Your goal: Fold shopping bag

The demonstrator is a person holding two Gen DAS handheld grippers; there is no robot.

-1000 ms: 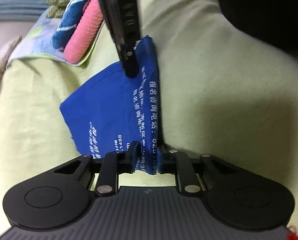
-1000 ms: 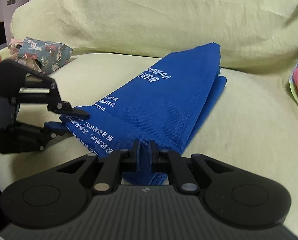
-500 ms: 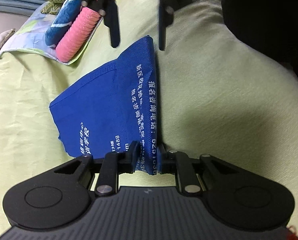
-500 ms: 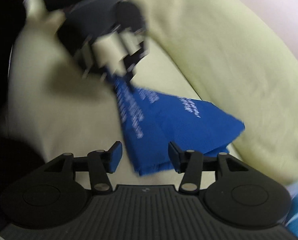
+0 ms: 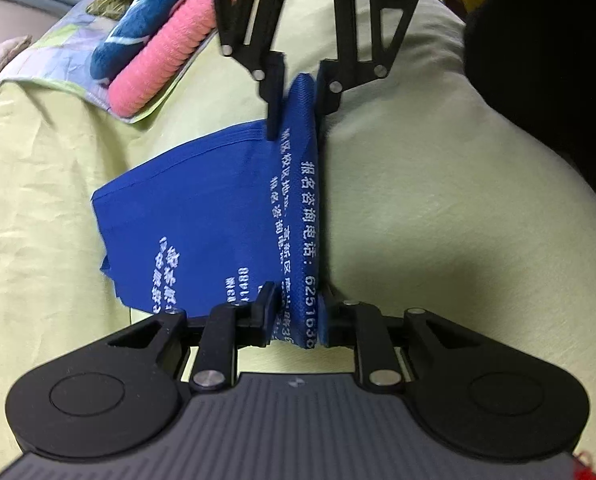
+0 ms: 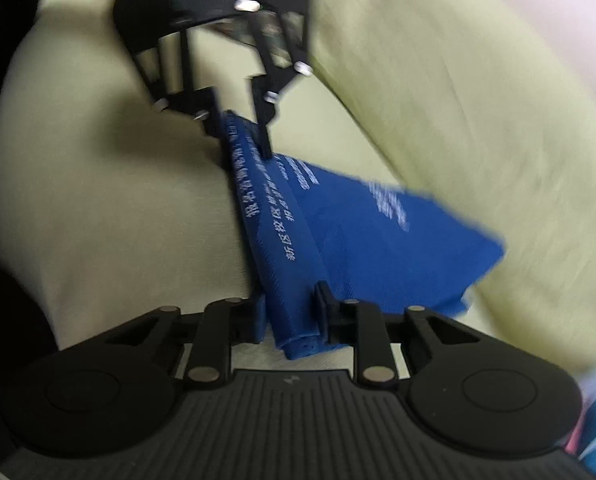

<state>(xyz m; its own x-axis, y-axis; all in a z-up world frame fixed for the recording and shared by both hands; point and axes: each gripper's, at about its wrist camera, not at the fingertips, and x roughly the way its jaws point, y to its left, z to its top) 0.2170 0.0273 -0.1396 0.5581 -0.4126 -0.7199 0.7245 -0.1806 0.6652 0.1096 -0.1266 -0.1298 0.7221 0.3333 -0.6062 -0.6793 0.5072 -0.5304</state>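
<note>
I am partway into the fold: the blue shopping bag lies on the pale green cushion, already doubled into a flat wedge, and its folded edge is raised between my two tools.

Nearest, in the left wrist view, my left gripper is clamped on the near end of that raised edge, the band of white print running straight away from its fingers. The rest of the bag slopes down to the left and rests on the cushion.

At the far end of the same edge, my right gripper straddles the corner, one finger on each side. In the right wrist view the cloth fills the space between its fingers, but motion blur keeps me from telling whether they have bitten yet or only bracket it.

My judgement is that the next move needs a firm pinch at that far corner, then both ends carried together to the left, over the body of the bag, keeping the edge taut so the layers do not slip.

Room: to the right the cushion is bare and wide. To the far left a pink rolled cloth on patterned fabric sits near the bag's far corner, so the fold should land short of it. Beyond, in the right wrist view, the back cushion rises just behind the bag.
</note>
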